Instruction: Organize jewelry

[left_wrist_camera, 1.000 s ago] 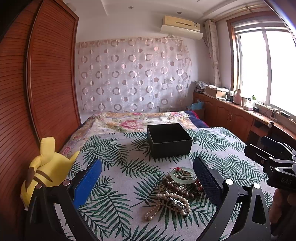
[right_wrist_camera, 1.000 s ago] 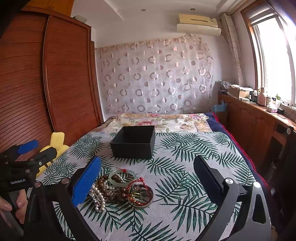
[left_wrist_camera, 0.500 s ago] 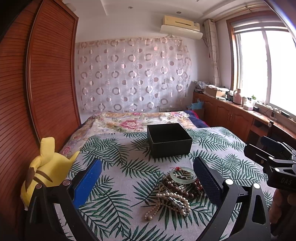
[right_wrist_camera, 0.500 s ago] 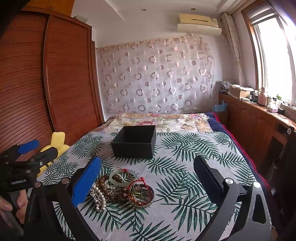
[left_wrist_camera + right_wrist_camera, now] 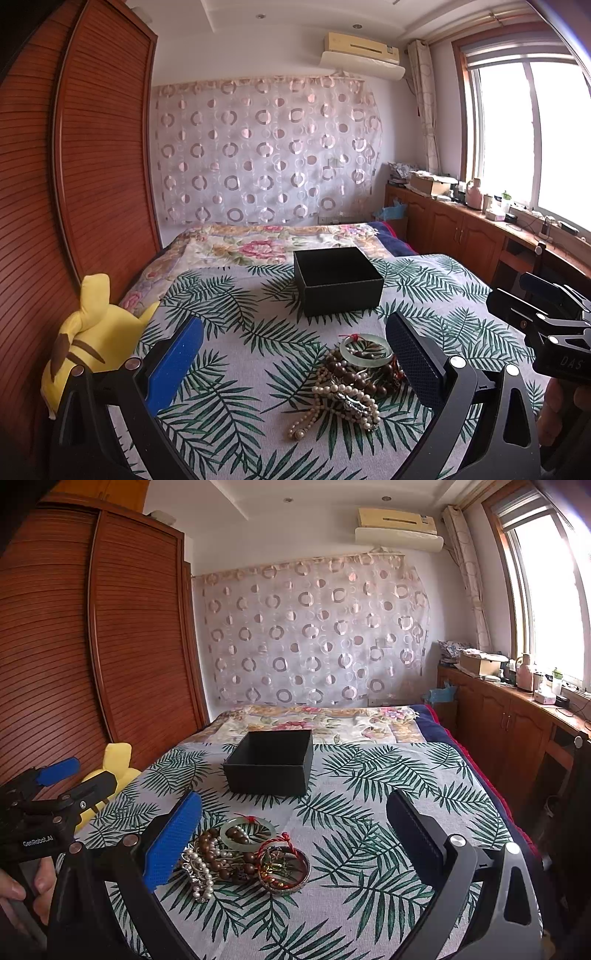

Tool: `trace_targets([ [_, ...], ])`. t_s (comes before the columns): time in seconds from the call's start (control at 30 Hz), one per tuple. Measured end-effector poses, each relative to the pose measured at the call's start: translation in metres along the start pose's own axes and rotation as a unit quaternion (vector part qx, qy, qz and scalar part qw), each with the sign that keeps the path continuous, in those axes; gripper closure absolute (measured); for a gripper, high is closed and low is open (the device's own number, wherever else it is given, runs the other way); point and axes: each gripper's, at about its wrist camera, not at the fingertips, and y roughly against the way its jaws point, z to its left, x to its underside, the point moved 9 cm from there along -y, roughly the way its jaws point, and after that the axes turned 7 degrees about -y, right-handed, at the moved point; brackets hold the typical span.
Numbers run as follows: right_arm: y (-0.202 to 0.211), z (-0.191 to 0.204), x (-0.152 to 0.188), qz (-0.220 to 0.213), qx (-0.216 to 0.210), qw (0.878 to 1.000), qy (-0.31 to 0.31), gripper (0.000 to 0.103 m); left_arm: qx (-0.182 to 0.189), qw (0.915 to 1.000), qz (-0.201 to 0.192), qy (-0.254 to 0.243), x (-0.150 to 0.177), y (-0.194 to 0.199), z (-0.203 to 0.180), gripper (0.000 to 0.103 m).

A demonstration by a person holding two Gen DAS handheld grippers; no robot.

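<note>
A jewelry pile lies on the palm-leaf bedspread: a pale jade bangle [image 5: 365, 351] [image 5: 247, 835], brown wooden beads [image 5: 347, 373] [image 5: 218, 856], a pearl string [image 5: 343, 400] [image 5: 199, 877] and a metal bangle with red cord [image 5: 284, 867]. Behind the pile stands an open, empty black box [image 5: 338, 280] [image 5: 271, 762]. My left gripper [image 5: 295, 358] is open above the near side of the pile, left of it. My right gripper [image 5: 295, 834] is open too, with the pile low between its fingers toward the blue pad [image 5: 173, 842]. Neither holds anything.
A yellow plush toy [image 5: 88, 339] sits at the bed's left edge by the wooden wardrobe [image 5: 96, 166]. A floral quilt [image 5: 258, 243] covers the far bed. Wooden cabinets [image 5: 517, 731] line the right wall under the window. A hand [image 5: 22, 890] grips the left tool.
Almost nothing: both grippers stay open and hover in place, and the right wrist view has drifted only very slightly. The jewelry and box have not moved.
</note>
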Motion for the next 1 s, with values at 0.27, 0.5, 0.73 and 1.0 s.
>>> trace_targets([
  [0.27, 0.0, 0.0, 0.0, 0.0, 0.0, 1.0, 0.0, 0.002, 0.0, 1.0, 0.0, 0.0, 0.0, 0.0, 0.0, 0.008],
  [0.5, 0.0, 0.0, 0.0, 0.0, -0.001, 1.0, 0.0, 0.002, 0.0, 1.0, -0.001, 0.0, 0.001, 0.0, 0.0, 0.008],
  [0.73, -0.001, 0.005, 0.002, 0.0, -0.001, 1.0, 0.0, 0.002, 0.001, 1.0, -0.001, 0.0, -0.001, 0.0, -0.002, 0.008],
  [1.0, -0.001, 0.012, 0.004, 0.002, -0.002, 1.0, 0.001, 0.002, 0.002, 1.0, 0.001, 0.0, -0.001, 0.001, -0.003, 0.008],
])
